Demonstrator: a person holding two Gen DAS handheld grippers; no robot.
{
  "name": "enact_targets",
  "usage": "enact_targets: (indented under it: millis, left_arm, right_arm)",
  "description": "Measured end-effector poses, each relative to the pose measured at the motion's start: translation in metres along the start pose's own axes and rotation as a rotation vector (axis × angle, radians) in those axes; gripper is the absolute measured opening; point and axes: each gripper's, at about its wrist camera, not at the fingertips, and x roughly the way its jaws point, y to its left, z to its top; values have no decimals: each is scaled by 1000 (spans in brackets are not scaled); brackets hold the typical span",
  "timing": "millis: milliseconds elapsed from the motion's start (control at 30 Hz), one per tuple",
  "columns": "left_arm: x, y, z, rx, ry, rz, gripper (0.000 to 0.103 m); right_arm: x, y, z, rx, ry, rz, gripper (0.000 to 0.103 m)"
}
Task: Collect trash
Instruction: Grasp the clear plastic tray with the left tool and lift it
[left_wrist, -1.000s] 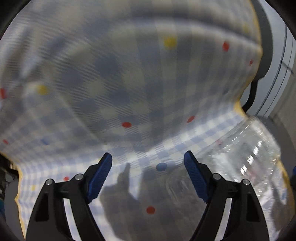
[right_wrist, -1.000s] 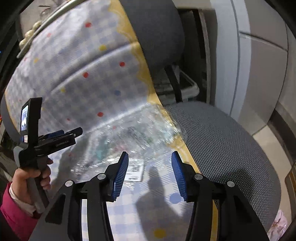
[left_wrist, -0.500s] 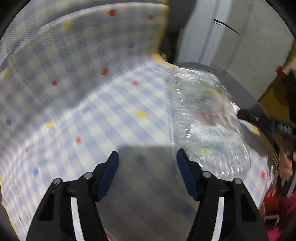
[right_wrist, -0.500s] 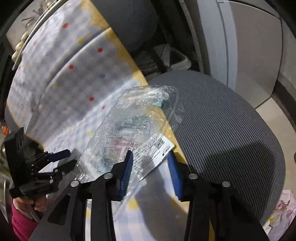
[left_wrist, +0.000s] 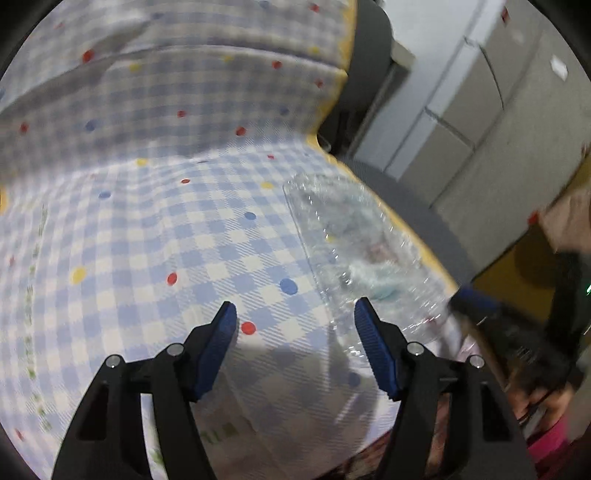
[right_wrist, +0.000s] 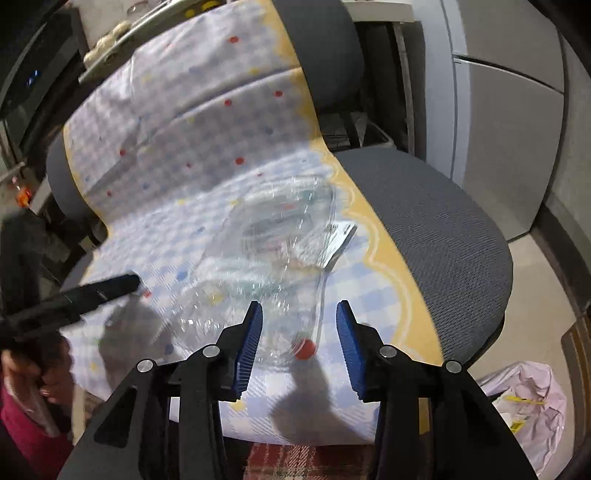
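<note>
clear wrapper lined up for pickup on covered chair

2 hand-held grippers close in on a crumpled clear plastic wrapper (right_wrist: 273, 258) lying on a blue checked, dotted cloth (left_wrist: 147, 240) draped over a grey office chair (right_wrist: 443, 236). the wrapper sits near the cloth's yellow scalloped edge, with a white label (right_wrist: 341, 236) showing at its far end.

the right gripper (right_wrist: 299, 334) hovers over the wrapper's near end. its jaws have just been opening a little and stand parted, with the near edge of the plastic showing in the gap between the blue pads, though neither pad appears to press on it. the left gripper (left_wrist: 295, 332) is also parted with nothing between its pads; the wrapper lies just beyond its right finger. in the right wrist view it reaches in from the left, held by a hand (right_wrist: 44, 373) in a red sleeve.

the step in hand looks like the approach to the first grasp; nothing is yet collected. the next move likely calls for lowering the right gripper so the pads straddle a fold of plastic, then closing. thin film could slip or flatten against the cloth. a pale bag (right_wrist: 524, 398) on the floor beside the chair may be where trash goes, though that is not certain.
</note>
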Motion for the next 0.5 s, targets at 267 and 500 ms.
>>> enact_targets:
  millis: [267,500]
  left_arm:
    - [14,-23,3,-58,25,-109,79]
    - [69,-44,18,-51,153,-137,79]
  right_arm:
    - [8,-2,-7,-15,53,9,39]
    - [7,-14,-18,-9,62,-20,24]
